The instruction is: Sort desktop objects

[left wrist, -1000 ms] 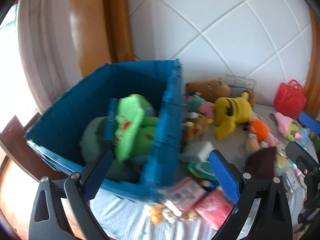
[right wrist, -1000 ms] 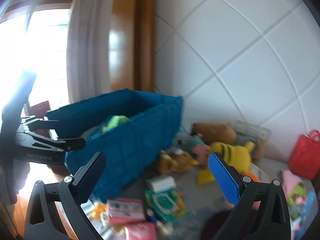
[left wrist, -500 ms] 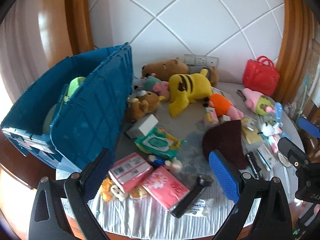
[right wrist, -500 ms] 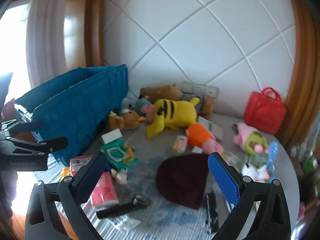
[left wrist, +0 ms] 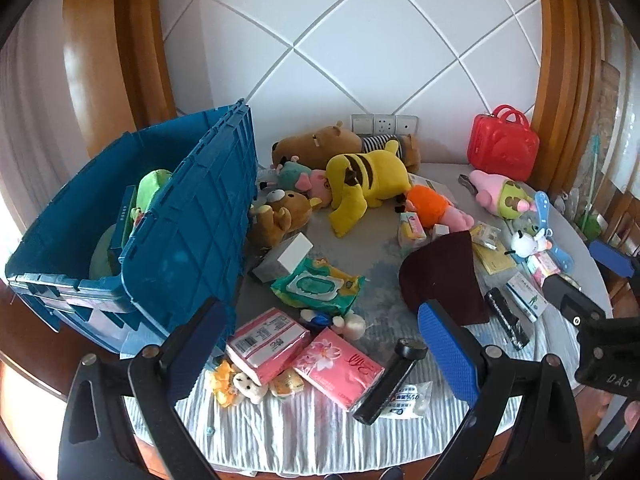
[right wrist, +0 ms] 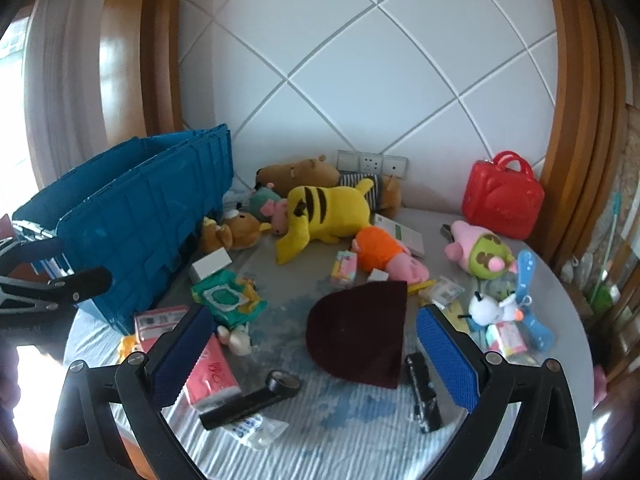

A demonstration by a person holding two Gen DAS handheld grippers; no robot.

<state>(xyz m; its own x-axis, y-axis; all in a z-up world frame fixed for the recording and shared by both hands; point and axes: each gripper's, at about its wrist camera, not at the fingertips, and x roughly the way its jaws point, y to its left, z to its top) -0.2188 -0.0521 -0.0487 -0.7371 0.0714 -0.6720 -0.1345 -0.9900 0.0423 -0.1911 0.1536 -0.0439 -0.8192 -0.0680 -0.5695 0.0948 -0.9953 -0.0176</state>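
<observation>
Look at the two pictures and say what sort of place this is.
Probably a room in a home: a round table with plush toys such as the yellow plush, a blue storage crate, and wall sockets under a padded wall.

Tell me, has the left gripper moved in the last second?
Yes. The left gripper has swung right and back from over the blue crate, which now sits at the left of its view.

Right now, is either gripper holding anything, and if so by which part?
Nothing is held. The left gripper and the right gripper both have their jaws wide apart, hovering above the cluttered table with nothing between them.
</observation>
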